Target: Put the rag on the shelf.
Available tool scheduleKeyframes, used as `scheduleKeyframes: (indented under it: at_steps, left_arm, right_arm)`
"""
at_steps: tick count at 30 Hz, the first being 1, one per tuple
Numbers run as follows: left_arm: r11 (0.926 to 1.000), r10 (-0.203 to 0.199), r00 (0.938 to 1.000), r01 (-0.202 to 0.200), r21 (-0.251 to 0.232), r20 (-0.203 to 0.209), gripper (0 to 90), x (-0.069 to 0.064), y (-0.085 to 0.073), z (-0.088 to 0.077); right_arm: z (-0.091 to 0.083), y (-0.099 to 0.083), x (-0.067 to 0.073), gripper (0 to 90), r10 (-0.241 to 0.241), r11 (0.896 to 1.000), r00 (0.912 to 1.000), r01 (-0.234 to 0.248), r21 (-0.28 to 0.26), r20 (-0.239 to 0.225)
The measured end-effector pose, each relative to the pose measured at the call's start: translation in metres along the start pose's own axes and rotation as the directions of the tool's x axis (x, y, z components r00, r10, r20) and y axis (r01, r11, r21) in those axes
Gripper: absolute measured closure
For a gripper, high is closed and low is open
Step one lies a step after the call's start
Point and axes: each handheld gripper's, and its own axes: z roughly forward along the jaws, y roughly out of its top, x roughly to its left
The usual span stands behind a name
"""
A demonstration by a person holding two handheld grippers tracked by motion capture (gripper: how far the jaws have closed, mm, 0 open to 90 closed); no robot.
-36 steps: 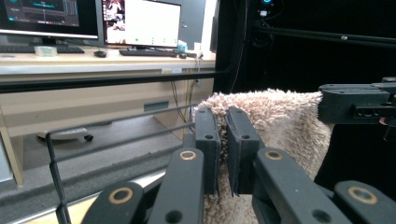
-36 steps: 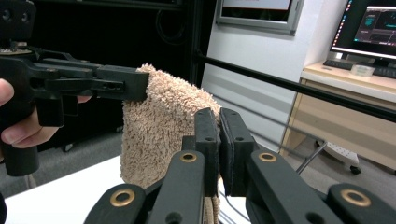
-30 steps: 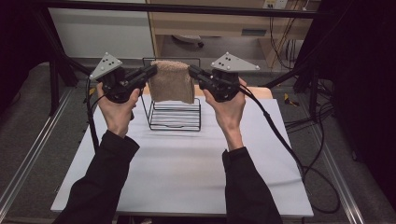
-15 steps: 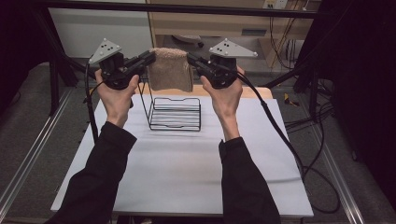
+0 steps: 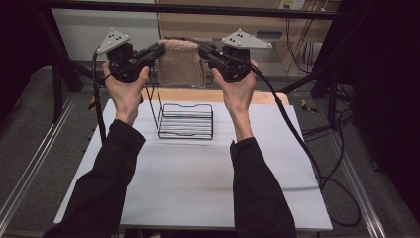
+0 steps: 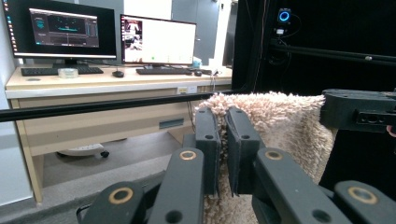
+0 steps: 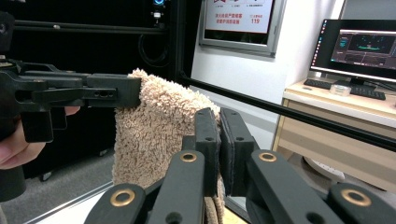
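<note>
A beige fluffy towel (image 5: pixel 181 62) hangs in the air between my two grippers, above the far part of the table. My left gripper (image 5: pixel 159 49) is shut on its left top corner and my right gripper (image 5: pixel 202 48) is shut on its right top corner. In the left gripper view the towel (image 6: pixel 280 121) is pinched between the black jaws of the left gripper (image 6: pixel 224 116), with the other gripper's jaw at the far corner. From the right gripper view the towel (image 7: pixel 154 130) hangs left of the right gripper (image 7: pixel 218 116), whose jaws clamp its edge.
A black wire rack (image 5: pixel 185 120) stands on the white table (image 5: pixel 198 183), below the towel. A wooden board (image 5: pixel 218 95) lies behind it. A black frame bar (image 5: pixel 198 9) crosses the back. A desk with monitors (image 6: pixel 112 35) stands beyond the table.
Both hands have risen and moved away from the person, lifting the towel up off the wire rack. Both grippers have stayed shut on the towel's corners.
</note>
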Motion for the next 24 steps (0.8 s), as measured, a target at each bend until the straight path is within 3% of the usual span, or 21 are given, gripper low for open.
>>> scheduleKeyframes:
  at_steps: [12, 24]
  left_arm:
    - [1.0000, -0.004, 0.9998, 0.004, -0.004, -0.022, 84.0, 0.011, -0.001, 0.014]
    - [0.9997, -0.018, 0.9989, 0.019, 0.017, -0.043, 84.0, 0.020, -0.013, 0.024]
  right_arm:
    - [0.017, 0.001, -0.009, 86.9, -0.019, 1.000, 0.9998, 0.019, 0.002, 0.010]
    - [0.035, -0.009, -0.017, 86.9, -0.037, 0.998, 0.9990, 0.035, 0.056, 0.024]
